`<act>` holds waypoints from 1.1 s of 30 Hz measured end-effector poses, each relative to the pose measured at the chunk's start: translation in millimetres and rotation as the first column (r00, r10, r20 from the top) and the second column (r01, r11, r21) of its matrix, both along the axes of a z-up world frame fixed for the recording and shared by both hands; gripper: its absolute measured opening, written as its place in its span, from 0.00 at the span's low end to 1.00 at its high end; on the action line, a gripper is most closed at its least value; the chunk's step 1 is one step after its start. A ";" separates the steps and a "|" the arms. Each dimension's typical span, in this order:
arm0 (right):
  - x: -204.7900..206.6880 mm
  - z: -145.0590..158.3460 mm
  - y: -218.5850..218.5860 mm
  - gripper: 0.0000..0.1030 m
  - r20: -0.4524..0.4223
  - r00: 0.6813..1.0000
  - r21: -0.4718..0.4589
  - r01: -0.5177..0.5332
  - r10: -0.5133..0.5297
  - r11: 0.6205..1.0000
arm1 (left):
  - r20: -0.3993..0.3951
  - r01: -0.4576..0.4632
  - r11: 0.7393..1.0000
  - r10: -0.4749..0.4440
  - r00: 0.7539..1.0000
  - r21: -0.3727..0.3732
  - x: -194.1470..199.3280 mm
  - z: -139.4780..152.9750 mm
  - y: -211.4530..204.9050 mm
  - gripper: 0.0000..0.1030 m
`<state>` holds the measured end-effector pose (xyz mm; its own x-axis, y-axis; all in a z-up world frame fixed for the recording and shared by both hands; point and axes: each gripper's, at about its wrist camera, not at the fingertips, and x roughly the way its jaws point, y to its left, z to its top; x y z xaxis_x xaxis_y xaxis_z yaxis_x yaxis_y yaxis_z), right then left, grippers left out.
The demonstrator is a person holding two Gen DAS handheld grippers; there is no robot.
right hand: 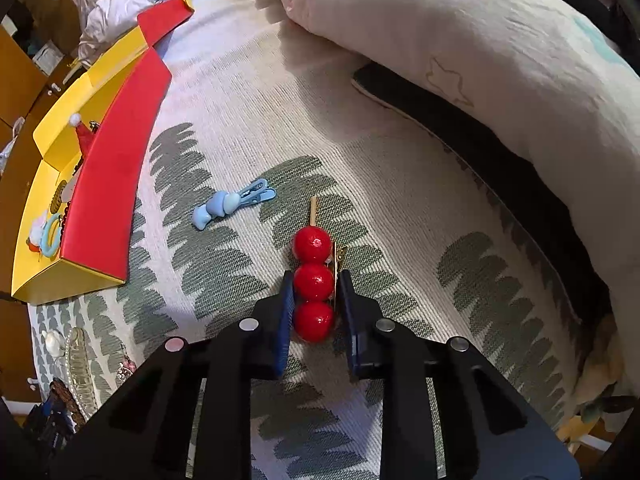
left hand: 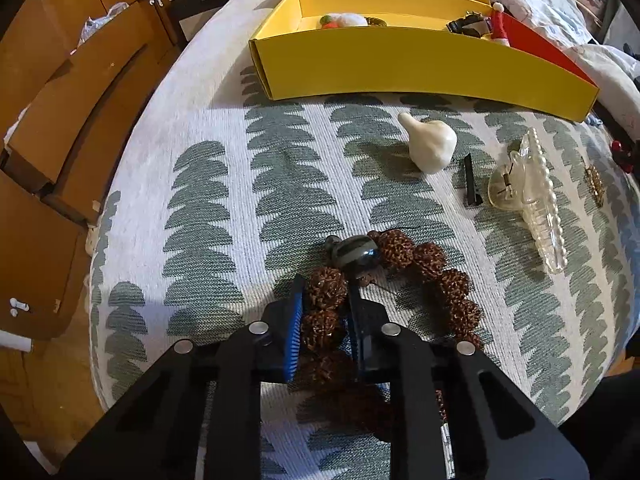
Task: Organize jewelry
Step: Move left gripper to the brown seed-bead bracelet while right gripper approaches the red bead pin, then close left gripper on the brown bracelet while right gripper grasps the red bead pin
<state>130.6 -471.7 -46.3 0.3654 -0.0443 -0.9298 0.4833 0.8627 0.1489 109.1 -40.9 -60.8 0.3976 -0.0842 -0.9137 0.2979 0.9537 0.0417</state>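
Observation:
In the left wrist view my left gripper [left hand: 325, 284] is shut on a brown bead bracelet [left hand: 404, 268] with a grey stone, which curls on the bed cover. The yellow organizer box [left hand: 400, 60] stands farther back with small items inside. In the right wrist view my right gripper [right hand: 314, 280] is closed around a hair clip of three red balls [right hand: 313, 280] on a gold pin, lying on the cover. The yellow and red box [right hand: 108, 184] is to the left there.
A cream garlic-shaped piece [left hand: 432, 146], a black clip [left hand: 471, 184] and a clear pearl claw clip [left hand: 532, 192] lie between bracelet and box. A blue clip [right hand: 232, 204] lies left of the red clip. A pillow [right hand: 480, 60] is at right. Wooden drawers [left hand: 60, 120] stand left.

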 end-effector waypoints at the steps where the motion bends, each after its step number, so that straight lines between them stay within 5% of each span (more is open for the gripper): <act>1: 0.1 0.4 0.7 0.21 0.000 1.000 -0.001 0.000 0.000 1.000 | -0.007 -0.005 1.000 0.005 1.000 -0.009 1.2 0.8 1.8 0.19; 22: -14.1 52.6 30.1 0.21 0.135 0.990 -0.031 -0.040 0.044 0.999 | 0.066 0.031 0.989 -0.021 0.998 -0.146 -5.4 48.2 3.2 0.18; 33: -21.2 98.6 58.6 0.21 0.274 0.957 -0.025 -0.091 0.094 0.996 | 0.126 0.060 0.980 -0.037 0.991 -0.191 -12.0 73.5 -7.6 0.19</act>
<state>109.4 -413.1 52.3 0.6099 -0.0088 -0.7924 0.3430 0.9044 0.2539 97.2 -48.6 12.7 0.4953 -0.2767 -0.8235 0.3481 0.9317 -0.1038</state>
